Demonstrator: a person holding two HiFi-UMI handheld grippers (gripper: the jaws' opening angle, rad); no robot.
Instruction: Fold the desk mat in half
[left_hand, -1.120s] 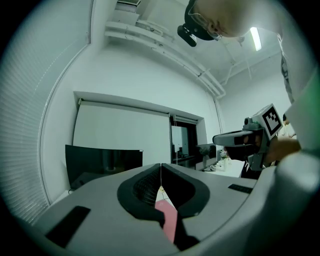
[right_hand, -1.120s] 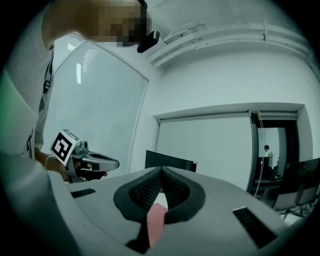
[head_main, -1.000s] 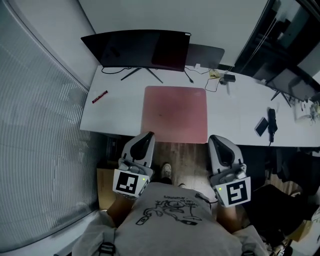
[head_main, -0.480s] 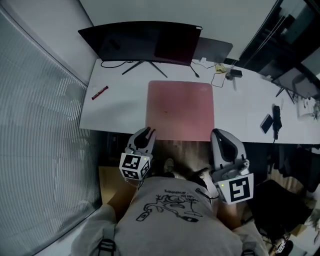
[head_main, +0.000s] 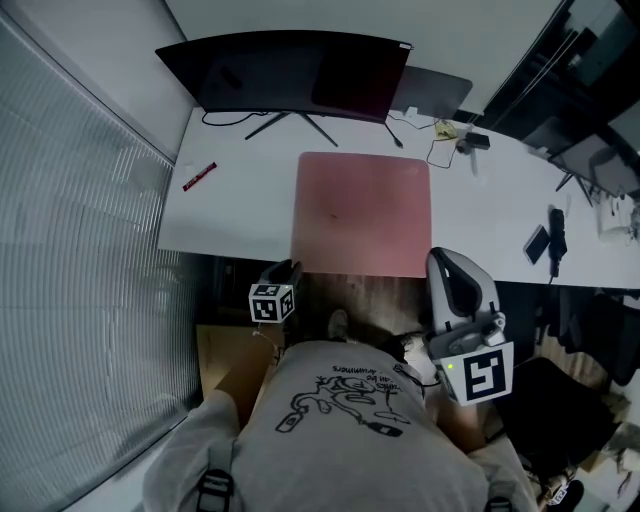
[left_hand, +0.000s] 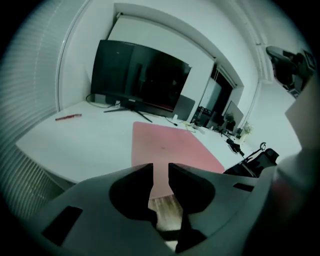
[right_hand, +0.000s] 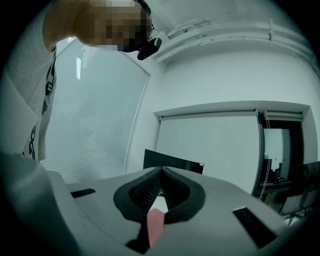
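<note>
The pink desk mat (head_main: 365, 212) lies flat and unfolded on the white desk (head_main: 240, 210), its near edge at the desk's front edge. My left gripper (head_main: 285, 270) hangs low in front of the desk, just left of the mat's near left corner. Its jaws have just been opening and stand open with nothing between them; the left gripper (left_hand: 160, 167) view looks through the gap at the mat (left_hand: 170, 147). My right gripper (head_main: 447, 260) is level at the mat's near right corner, apart from it. The right gripper (right_hand: 160, 171) has its tips together, shut on nothing visible.
A wide dark monitor (head_main: 290, 75) stands at the back of the desk with a grey laptop (head_main: 440, 95) beside it. A red pen (head_main: 198, 177) lies at the left, cables (head_main: 440, 140) behind the mat, a phone (head_main: 537, 244) at the right. Window blinds (head_main: 80, 300) run along the left.
My left gripper has sunk well below its earlier height, rolled, and its jaws have parted. The right gripper shifted a little to the right and stayed shut.
</note>
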